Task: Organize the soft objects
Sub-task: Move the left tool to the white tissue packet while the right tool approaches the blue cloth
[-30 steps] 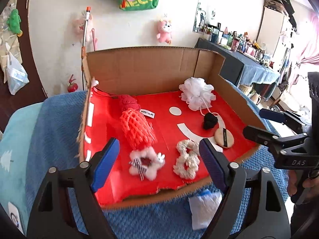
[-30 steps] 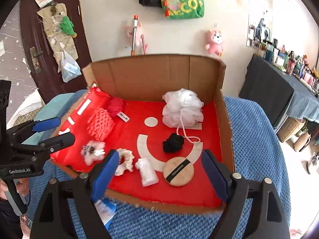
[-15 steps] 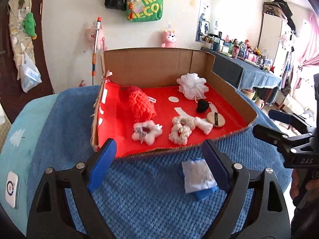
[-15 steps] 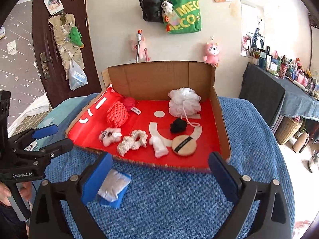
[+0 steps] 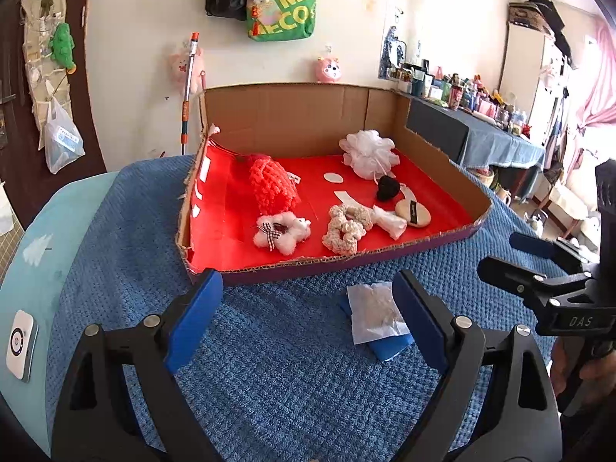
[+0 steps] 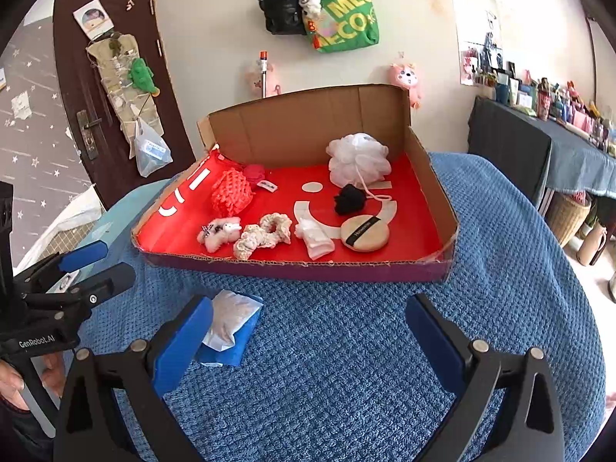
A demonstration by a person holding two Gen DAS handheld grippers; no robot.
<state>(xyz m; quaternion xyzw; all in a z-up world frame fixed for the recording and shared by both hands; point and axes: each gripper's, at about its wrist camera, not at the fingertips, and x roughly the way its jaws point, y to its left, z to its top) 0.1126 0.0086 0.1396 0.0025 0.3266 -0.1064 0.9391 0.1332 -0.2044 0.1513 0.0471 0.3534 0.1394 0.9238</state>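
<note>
From my left feed, the left hand-held gripper [image 5: 308, 319] hangs wide, blue pads apart with nothing between them, and its right pad cuts off part of the small white crinkly packet [image 5: 373, 317] lying on a flat blue pack [image 5: 389, 348] on the knitted blue blanket [image 5: 269, 365]; I cannot read what the packet is. The right hand-held gripper [image 6: 308, 331] is equally wide and empty, and in its feed the same packet [image 6: 231, 317] sits just beside its left pad. Beyond both, the shallow cardboard tray with a red glossy liner [image 6: 300, 267] rests on the blanket. Inside it: a white mesh bath pouf [image 6: 358, 158] at the back, its cord trailing towards a black fuzzy ball [image 6: 348, 199]; a round tan powder puff with a black band [image 6: 364, 233] near the front; a folded white cloth piece [image 6: 315, 238] beside it; a cream crocheted scrunchie [image 6: 263, 235], touching that cloth in the left view; a white fluffy scrunchie with a checked bow [image 6: 219, 233]; and an orange-red net pouch [image 6: 231, 192], behind which a darker red knitted thing [image 6: 254, 171] is half hidden. White shapes printed on the liner are partly covered by the objects
</note>
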